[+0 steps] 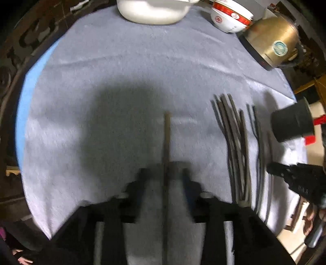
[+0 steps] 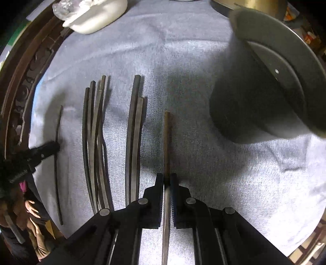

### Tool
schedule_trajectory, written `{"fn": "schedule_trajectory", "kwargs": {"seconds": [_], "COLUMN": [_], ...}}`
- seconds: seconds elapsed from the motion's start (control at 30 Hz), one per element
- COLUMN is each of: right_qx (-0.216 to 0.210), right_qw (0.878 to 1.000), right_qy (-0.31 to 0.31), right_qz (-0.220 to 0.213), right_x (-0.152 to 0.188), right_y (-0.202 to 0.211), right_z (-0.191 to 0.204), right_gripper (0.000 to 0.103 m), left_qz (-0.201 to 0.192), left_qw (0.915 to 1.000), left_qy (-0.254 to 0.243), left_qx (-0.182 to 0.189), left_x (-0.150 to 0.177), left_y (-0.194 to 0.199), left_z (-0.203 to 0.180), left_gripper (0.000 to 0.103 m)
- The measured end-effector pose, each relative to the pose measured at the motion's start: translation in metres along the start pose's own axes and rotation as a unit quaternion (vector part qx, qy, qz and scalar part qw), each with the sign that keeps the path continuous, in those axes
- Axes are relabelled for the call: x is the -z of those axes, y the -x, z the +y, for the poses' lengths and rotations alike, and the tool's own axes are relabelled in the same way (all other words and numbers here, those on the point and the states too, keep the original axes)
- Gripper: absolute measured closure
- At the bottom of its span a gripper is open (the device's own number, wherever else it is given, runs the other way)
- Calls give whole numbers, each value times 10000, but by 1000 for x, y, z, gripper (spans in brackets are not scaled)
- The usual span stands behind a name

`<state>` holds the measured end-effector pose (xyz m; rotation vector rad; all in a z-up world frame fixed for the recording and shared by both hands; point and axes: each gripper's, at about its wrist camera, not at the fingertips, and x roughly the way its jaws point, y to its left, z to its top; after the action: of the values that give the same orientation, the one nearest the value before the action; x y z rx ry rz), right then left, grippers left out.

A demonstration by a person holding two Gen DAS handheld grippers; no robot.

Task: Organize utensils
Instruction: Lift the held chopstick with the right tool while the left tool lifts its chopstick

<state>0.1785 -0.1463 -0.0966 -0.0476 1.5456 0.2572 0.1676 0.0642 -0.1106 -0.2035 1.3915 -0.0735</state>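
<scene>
Jaws of both my grippers, left (image 1: 166,179) and right (image 2: 167,183), each clamp one chopstick (image 2: 167,142): light, stiff, slippery; grip mid-shaft.

No legible text; kettle (image 1: 273,38) sticker, bowl (image 1: 230,17) emblems unreadable.

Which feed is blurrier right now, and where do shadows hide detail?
Left wrist view: motion-smeared, the left gripper and loose chopsticks soft, a broad shadow darkening the cloth. Right wrist view: sharper, only the black holder blurred, its shadow below.
</scene>
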Motion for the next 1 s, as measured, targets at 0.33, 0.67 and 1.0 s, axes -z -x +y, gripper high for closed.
{"fn": "schedule_trajectory", "kwargs": {"seconds": [0.33, 0.67, 1.0], "right_qx": [35, -410, -53], "right_qw": [9996, 9771, 9184], "right_qy": [95, -223, -548], "right_qz": [-260, -2077, -3917], "right_x": [-3, 50, 99], "right_y": [-1, 68, 129], "right_z": [8, 8, -5], "right_gripper": [96, 97, 97], "left_qz": [-49, -1946, -4189], "left_qw": [10000, 9768, 9073], "left_qy": [-75, 320, 107], "left_qx": [41, 837, 356], "left_x": [1, 35, 87], "left_y": [14, 116, 162], "left_z": [24, 41, -6], "left_gripper": [98, 98, 98]}}
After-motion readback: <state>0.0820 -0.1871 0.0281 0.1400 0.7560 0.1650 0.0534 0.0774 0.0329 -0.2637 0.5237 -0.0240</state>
